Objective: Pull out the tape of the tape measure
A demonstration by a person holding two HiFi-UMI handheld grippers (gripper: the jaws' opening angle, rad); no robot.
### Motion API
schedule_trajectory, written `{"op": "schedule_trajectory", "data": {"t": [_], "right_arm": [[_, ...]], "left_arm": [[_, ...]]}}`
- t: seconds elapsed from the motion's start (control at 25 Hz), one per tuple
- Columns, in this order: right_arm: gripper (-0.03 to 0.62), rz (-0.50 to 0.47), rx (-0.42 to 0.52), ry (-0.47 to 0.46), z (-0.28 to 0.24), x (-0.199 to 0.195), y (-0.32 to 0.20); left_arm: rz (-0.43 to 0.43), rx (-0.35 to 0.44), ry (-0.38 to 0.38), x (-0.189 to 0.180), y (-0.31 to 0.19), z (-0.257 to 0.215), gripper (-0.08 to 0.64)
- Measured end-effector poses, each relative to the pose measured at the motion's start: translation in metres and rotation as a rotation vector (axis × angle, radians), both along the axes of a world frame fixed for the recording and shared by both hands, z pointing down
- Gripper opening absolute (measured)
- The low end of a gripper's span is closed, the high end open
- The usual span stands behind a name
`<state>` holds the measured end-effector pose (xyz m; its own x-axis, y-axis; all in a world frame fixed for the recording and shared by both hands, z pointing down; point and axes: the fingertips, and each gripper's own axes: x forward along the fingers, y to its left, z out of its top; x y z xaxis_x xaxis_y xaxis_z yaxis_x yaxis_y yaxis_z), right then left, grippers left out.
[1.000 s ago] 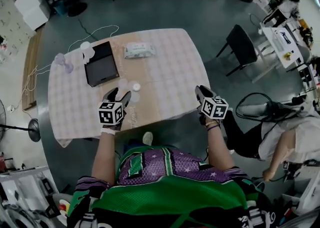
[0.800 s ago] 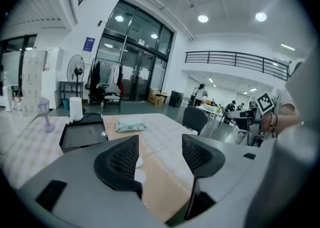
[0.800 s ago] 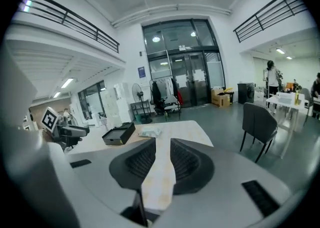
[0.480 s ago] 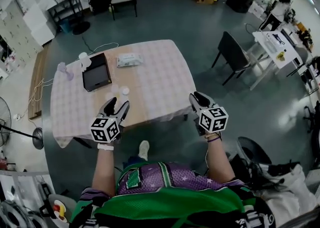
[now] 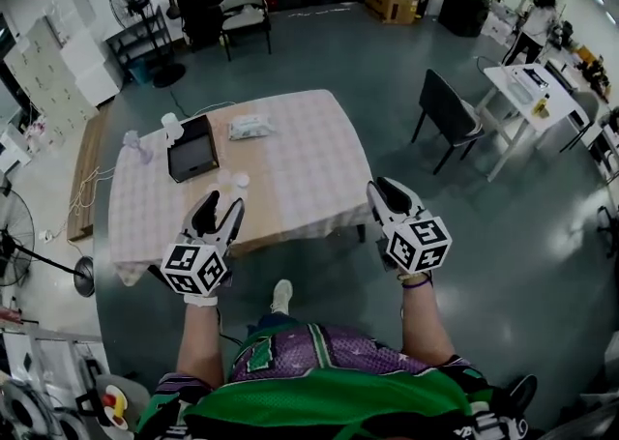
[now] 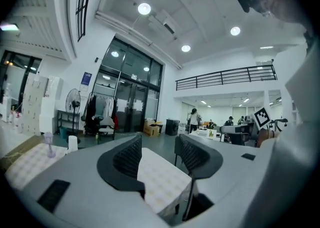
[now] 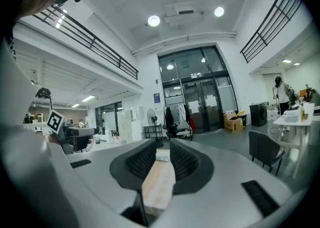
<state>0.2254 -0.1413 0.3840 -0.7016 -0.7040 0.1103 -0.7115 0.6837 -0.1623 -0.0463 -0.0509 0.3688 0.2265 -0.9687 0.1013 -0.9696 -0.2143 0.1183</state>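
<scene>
I cannot pick out a tape measure with certainty; two small pale round things [image 5: 241, 179] lie on the checked table [image 5: 309, 153], too small to name. My left gripper [image 5: 221, 202] hangs in the air over the table's near edge, open with nothing between its jaws [image 6: 157, 142], which have just been closing a little. My right gripper [image 5: 385, 187] is held level beyond the table's near right corner. Its jaws [image 7: 162, 147] stand almost together with only a narrow slit, and nothing is in it.
On the table lie a black case [image 5: 191, 148], a white packet [image 5: 250, 127] and a small white cup [image 5: 172, 125]. A dark chair [image 5: 447, 111] stands to the right, and a fan [image 5: 145, 3] and another chair at the back. A shoe [image 5: 281, 295] shows below.
Both grippers have lifted up and drawn back from the table; the left no longer hovers over the small round things. The whole view has risen, so the table looks smaller.
</scene>
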Motion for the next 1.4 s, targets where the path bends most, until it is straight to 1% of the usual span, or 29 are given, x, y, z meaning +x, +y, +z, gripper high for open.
{"op": "schedule_trajectory", "data": {"t": [0.12, 0.2, 0.32, 0.4, 0.48, 0.56, 0.68, 0.8, 0.92, 1.04, 1.24, 1.4], "right_arm": [[0.078, 0.010, 0.053, -0.018, -0.025, 0.014, 0.018], [0.077, 0.014, 0.078, -0.020, -0.035, 0.020, 0.028], [0.072, 0.016, 0.098, -0.025, -0.044, 0.025, 0.041], [0.067, 0.022, 0.102, -0.040, -0.047, 0.026, 0.048], [0.060, 0.031, 0.104, -0.066, -0.049, 0.027, 0.051], [0.054, 0.040, 0.105, -0.085, -0.051, 0.028, 0.051], [0.048, 0.032, 0.106, -0.086, -0.053, 0.029, 0.055], [0.034, 0.031, 0.118, -0.061, -0.055, 0.030, 0.058], [0.013, 0.034, 0.122, -0.032, -0.052, 0.028, 0.057], [0.006, 0.032, 0.126, -0.039, -0.054, 0.025, 0.059], [0.005, 0.046, 0.149, -0.039, -0.061, 0.022, 0.062], [0.005, 0.046, 0.166, -0.023, -0.064, 0.014, 0.065]], "left_arm": [[-0.024, 0.077, -0.029, 0.011, 0.016, -0.029, 0.235], [-0.047, 0.113, -0.048, 0.017, 0.027, -0.042, 0.215], [-0.070, 0.143, -0.058, 0.022, 0.043, -0.053, 0.173], [-0.083, 0.157, -0.062, 0.021, 0.051, -0.056, 0.123], [-0.088, 0.168, -0.065, 0.017, 0.052, -0.060, 0.081], [-0.089, 0.175, -0.067, 0.014, 0.051, -0.062, 0.057], [-0.109, 0.179, -0.066, 0.011, 0.058, -0.063, 0.043], [-0.135, 0.179, -0.054, 0.007, 0.067, -0.063, 0.038], [-0.157, 0.161, -0.056, -0.001, 0.076, -0.055, 0.038], [-0.171, 0.153, -0.055, -0.010, 0.082, -0.052, 0.038], [-0.162, 0.170, -0.070, -0.008, 0.081, -0.061, 0.038], [-0.147, 0.175, -0.097, -0.005, 0.080, -0.065, 0.038]]}}
